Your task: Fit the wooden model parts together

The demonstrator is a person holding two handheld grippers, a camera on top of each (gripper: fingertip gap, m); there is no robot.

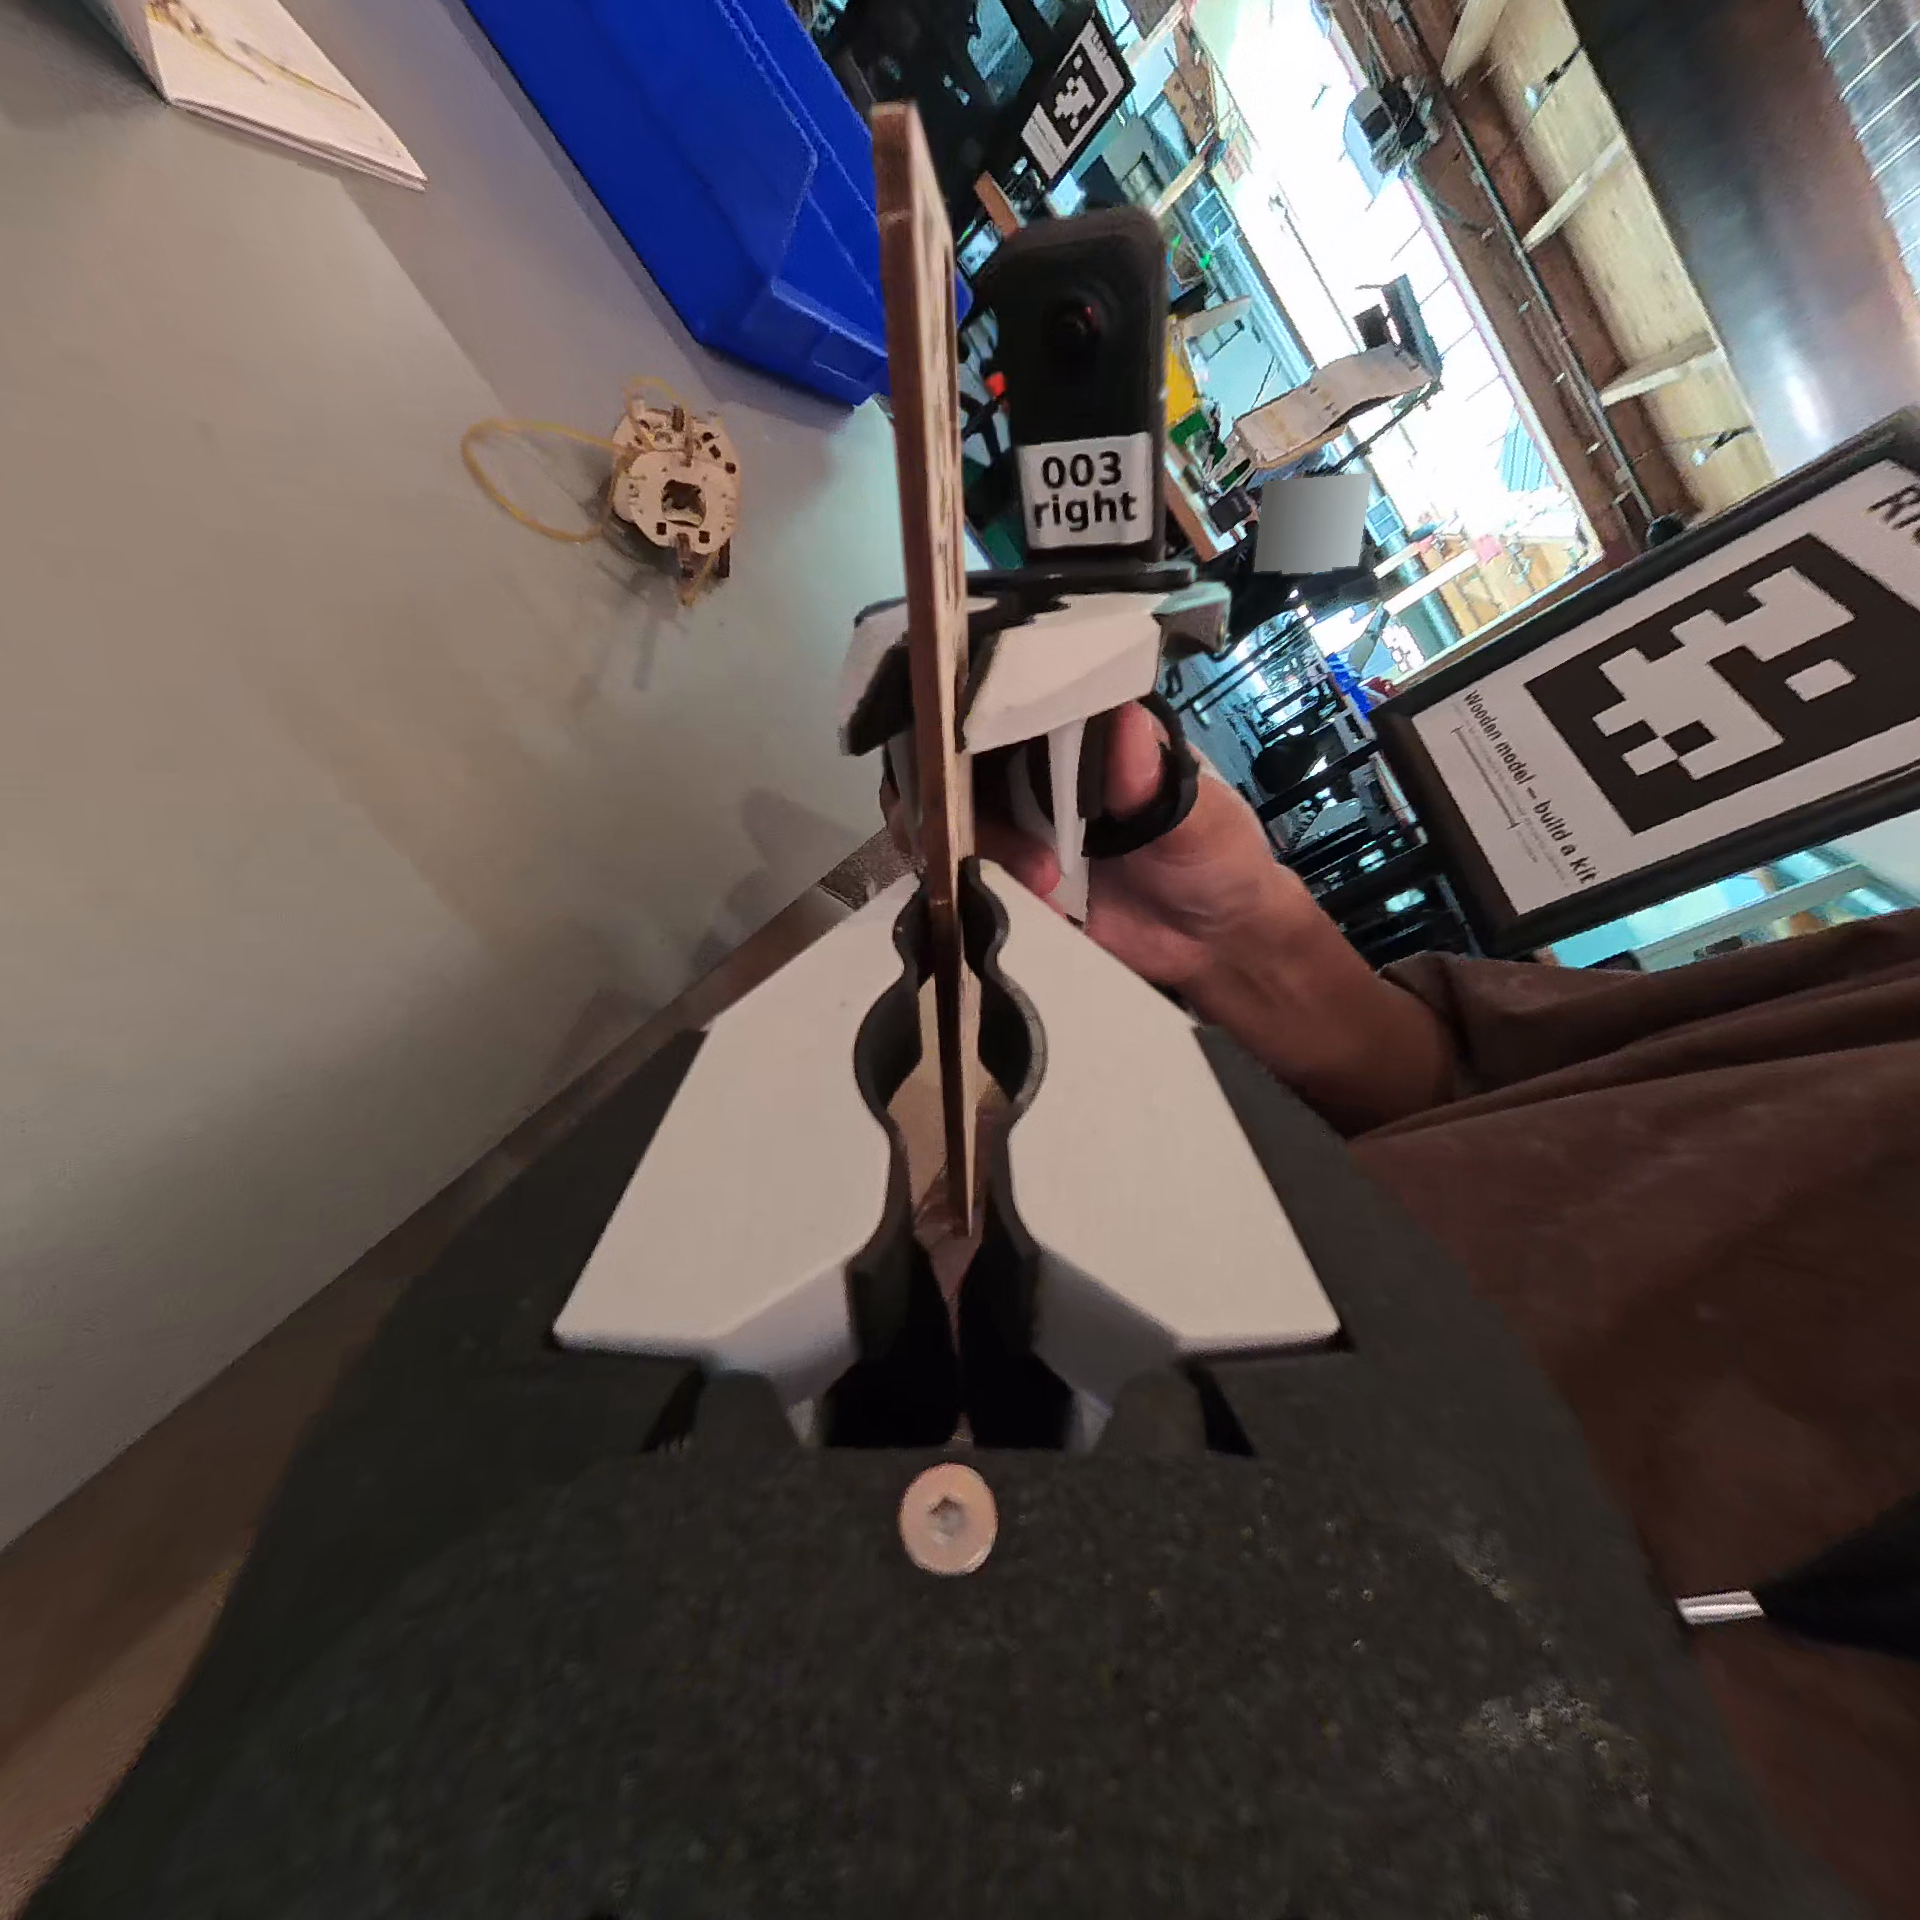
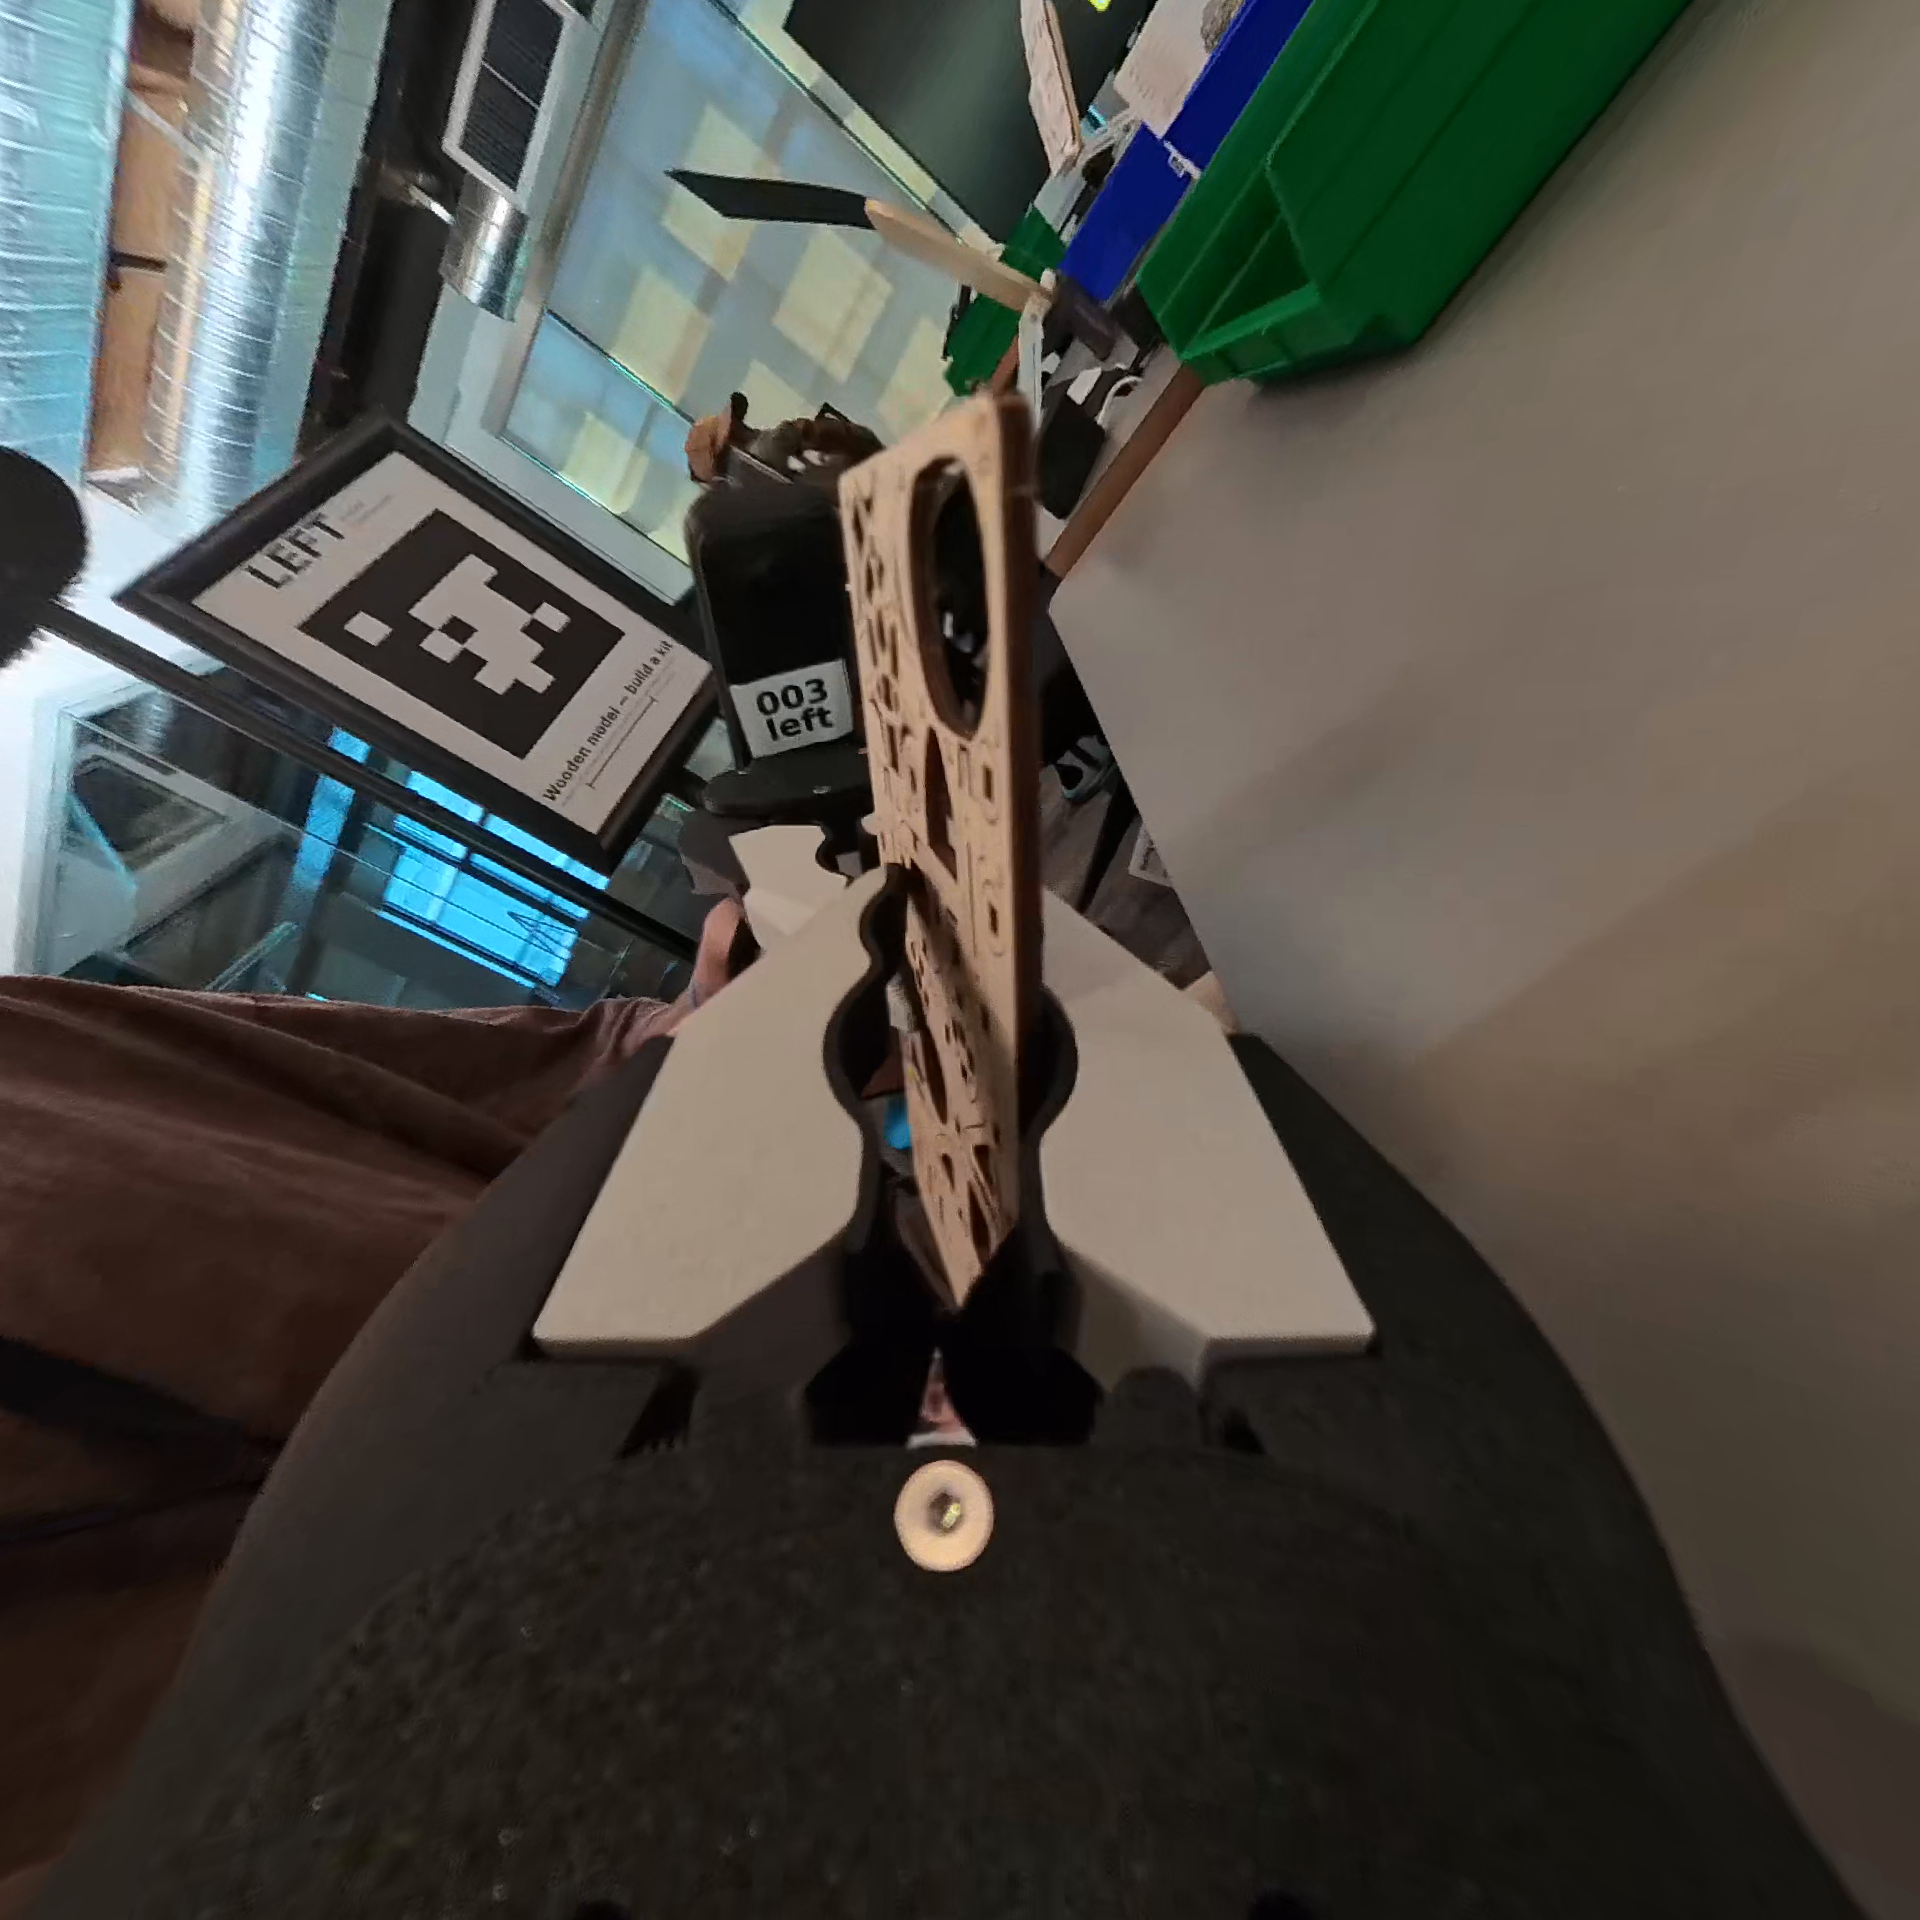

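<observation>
Both the left gripper (image 1: 951, 935) and right gripper (image 2: 961, 935) are clamping the wooden sheet (image 2: 951, 831) edge-on between nearly closed jaws, apparently readying to free a part.

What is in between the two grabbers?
A thin wooden sheet of cut-out parts spans between the left gripper and right gripper, both jaws clamped on it; both views show it.

Bright window (image 1: 1382, 343) glare behind, soft tabletop (image 1: 312, 727) shadows, fisheye-bent edges, blurred background.
</observation>
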